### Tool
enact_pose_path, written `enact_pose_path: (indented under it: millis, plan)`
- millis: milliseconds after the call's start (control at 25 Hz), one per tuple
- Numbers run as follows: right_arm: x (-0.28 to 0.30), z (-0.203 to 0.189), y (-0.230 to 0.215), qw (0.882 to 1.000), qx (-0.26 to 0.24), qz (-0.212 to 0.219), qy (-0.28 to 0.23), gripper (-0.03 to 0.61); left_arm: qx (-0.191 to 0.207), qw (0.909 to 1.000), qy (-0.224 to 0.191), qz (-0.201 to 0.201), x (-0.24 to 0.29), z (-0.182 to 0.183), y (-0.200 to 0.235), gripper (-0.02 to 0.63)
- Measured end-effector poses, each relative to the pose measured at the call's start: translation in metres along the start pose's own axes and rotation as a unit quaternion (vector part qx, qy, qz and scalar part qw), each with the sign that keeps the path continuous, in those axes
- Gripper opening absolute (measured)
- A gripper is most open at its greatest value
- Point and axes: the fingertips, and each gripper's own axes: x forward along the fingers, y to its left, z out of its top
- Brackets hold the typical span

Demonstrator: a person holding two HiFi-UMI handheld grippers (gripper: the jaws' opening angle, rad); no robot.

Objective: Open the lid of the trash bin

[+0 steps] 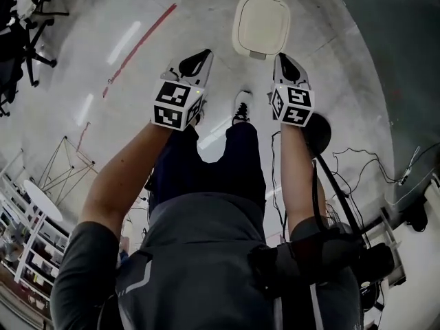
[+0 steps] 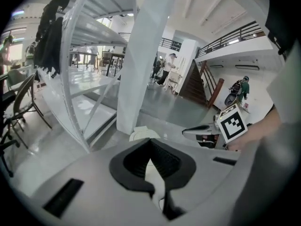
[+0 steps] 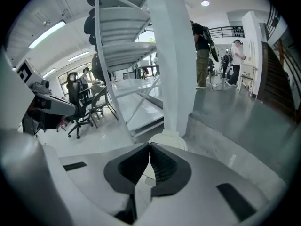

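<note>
The trash bin (image 1: 260, 25) stands on the floor ahead of me, its cream lid down and flat. My left gripper (image 1: 203, 53) hovers short of it on the left, jaws shut with nothing between them. My right gripper (image 1: 281, 58) hangs just below the bin's right corner, also shut and empty. In the left gripper view the lid (image 2: 143, 133) shows just past the closed tips (image 2: 150, 141), with the right gripper's marker cube (image 2: 233, 122) off to the right. The lid (image 3: 170, 139) sits beyond the closed tips (image 3: 149, 145) in the right gripper view too.
A white pillar (image 2: 146, 55) and a spiral staircase (image 3: 124, 36) rise behind the bin. A red floor line (image 1: 141, 43) runs at left, near office chairs (image 1: 27, 40). Cables (image 1: 357, 157) lie at right. My shoe (image 1: 240, 106) is below the bin. People stand far off.
</note>
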Motion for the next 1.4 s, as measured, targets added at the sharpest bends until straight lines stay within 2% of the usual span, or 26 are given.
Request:
enact_pose_path:
  millis: [240,640,1000,1400]
  plan:
    - [0.040,-0.057,-0.004,0.999,0.013,0.001,0.047,0.028,-0.016,0.9991,0.040,0.003,0.023,-0.048,0.010,0.008]
    - [0.101,-0.141,-0.013,0.993,0.014,0.009,0.119,0.028,-0.034,0.9972,0.067,-0.001,0.055,-0.096,0.017,0.008]
    - [0.134,-0.178,-0.013,0.988,0.006,0.004,0.153,0.028,-0.051,0.9966,0.063,0.009,0.070,-0.104,0.028,0.008]
    - [0.140,-0.192,-0.016,0.985,0.024,0.004,0.170,0.026,-0.061,0.9949,0.078,0.020,0.088,-0.121,0.039,0.008]
